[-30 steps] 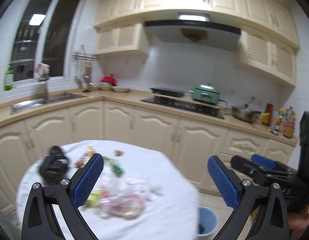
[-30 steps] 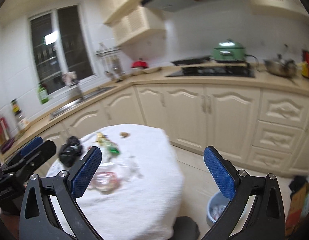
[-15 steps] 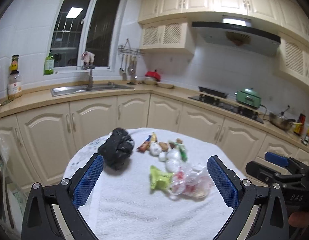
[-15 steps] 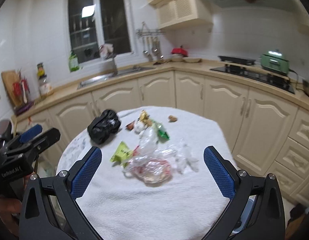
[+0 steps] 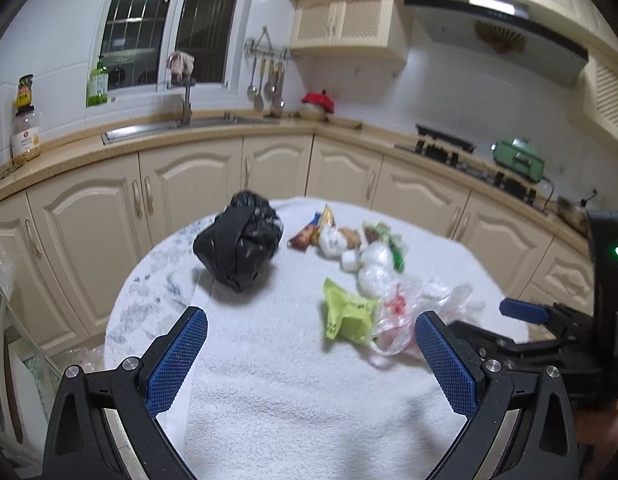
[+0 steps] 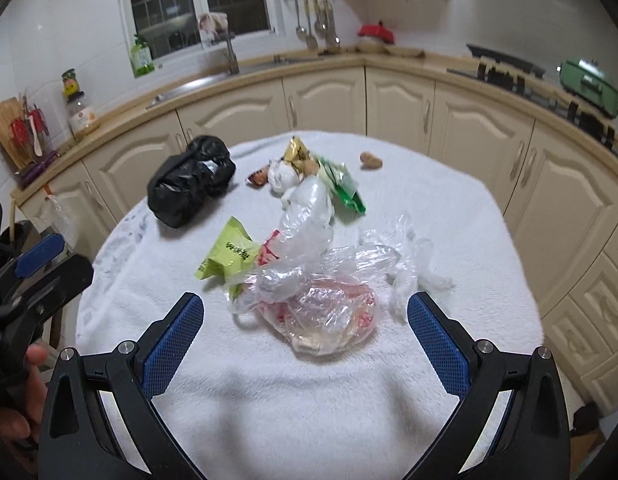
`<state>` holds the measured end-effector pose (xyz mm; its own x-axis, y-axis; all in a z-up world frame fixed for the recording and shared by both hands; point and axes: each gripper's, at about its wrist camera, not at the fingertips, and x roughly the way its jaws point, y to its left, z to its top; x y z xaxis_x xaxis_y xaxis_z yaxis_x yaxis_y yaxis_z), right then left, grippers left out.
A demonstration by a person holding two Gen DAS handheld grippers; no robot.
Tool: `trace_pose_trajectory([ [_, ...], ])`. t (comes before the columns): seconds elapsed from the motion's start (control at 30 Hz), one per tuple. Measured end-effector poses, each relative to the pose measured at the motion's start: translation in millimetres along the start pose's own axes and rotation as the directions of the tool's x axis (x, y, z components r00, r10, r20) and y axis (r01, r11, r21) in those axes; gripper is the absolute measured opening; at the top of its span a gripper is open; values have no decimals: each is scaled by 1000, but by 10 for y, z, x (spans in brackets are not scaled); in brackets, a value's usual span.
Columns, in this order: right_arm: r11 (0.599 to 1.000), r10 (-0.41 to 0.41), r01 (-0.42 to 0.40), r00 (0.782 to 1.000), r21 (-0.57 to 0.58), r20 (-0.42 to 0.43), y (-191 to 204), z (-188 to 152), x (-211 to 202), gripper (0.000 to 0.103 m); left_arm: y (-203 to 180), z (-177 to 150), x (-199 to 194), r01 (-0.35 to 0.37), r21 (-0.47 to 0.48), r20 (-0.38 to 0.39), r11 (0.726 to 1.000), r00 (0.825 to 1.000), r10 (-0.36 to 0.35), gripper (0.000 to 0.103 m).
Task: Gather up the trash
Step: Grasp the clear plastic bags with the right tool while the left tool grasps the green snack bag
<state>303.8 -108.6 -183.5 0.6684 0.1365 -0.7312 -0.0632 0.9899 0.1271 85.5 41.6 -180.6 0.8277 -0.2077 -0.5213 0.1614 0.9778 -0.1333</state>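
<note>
The left gripper (image 5: 309, 356) is hovering over the near edge of the round table (image 5: 293, 412), its blue pads spread wide and holding nothing. Between them only white cloth is showing. Beyond its left finger a knotted black bag (image 5: 239, 246) is sitting at the far left of the table, well apart from the rest of the trash.

To the right of the bag, wrappers (image 5: 313, 232) and white paper wads (image 5: 373, 264) are lying in a loose cluster at the far side. Nearer, a lime-green packet (image 5: 347, 314) is touching a crumpled clear plastic bag (image 5: 401, 316) with red print, which is lying just beside the left gripper's right finger.

The right gripper (image 6: 305, 336) is hanging at the near edge too, its jaws also wide apart and empty. The clear plastic bag (image 6: 325, 320) is lying between its two pads, close to them but touching neither. A small brown scrap (image 6: 371, 160) is lying alone at the far right.

Cream cabinets (image 6: 321, 96) are curving behind the table.
</note>
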Motion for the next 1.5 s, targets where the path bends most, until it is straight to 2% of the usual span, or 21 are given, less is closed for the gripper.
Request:
trace_pose_trajectory([
  [0.1, 1000, 11, -11, 999, -5, -43, -6, 56, 202, 103, -59, 86, 117, -11, 17, -54, 1000, 998, 11, 102],
  [0.27, 999, 7, -13, 990, -43, -140, 17, 102, 574, 102, -103, 406, 418, -33, 50, -142, 998, 989, 40, 102],
  [0.33, 998, 5, -16, 982, -57, -191, 6, 81, 737, 98, -50, 539, 559, -34, 41, -177, 999, 983, 41, 102],
  [0.43, 999, 31, -39, 973, -32, -228, -34, 60, 871, 85, -37, 735, 776, -16, 40, -219, 999, 976, 24, 102],
  [0.6, 998, 43, -51, 976, -29, -214, -78, 57, 859, 62, -159, 817, 1016, -3, 85, -250, 996, 968, 25, 102],
  [0.77, 995, 93, -85, 975, 51, -200, -219, 59, 769, 49, -260, 869, 1260, 18, 98, -272, 995, 962, 9, 102],
  [1.07, 989, 119, -102, 978, 104, -174, -372, 31, 569, 46, -293, 955, 1780, 36, 83, -328, 996, 945, -7, 102],
  [1.33, 987, 111, -90, 982, 137, -155, -508, 62, 487, 46, -457, 915, 2247, 48, 145, -367, 988, 930, 9, 102],
  [1.4, 985, 113, -90, 982, 149, -153, -542, 51, 478, 46, -507, 906, 2329, 50, 155, -364, 987, 931, 10, 98],
  [1.43, 984, 114, -90, 982, 157, -153, -554, 44, 481, 46, -513, 909, 2368, 64, 155, -362, 986, 932, -4, 86],
  [1.47, 983, 114, -89, 982, 160, -154, -565, 38, 486, 46, -520, 905, 2424, 85, 150, -373, 985, 927, -23, 64],
  [1.5, 982, 114, -88, 981, 165, -157, -569, 26, 501, 46, -514, 902, 2479, 98, 138, -388, 986, 921, -37, 57],
])
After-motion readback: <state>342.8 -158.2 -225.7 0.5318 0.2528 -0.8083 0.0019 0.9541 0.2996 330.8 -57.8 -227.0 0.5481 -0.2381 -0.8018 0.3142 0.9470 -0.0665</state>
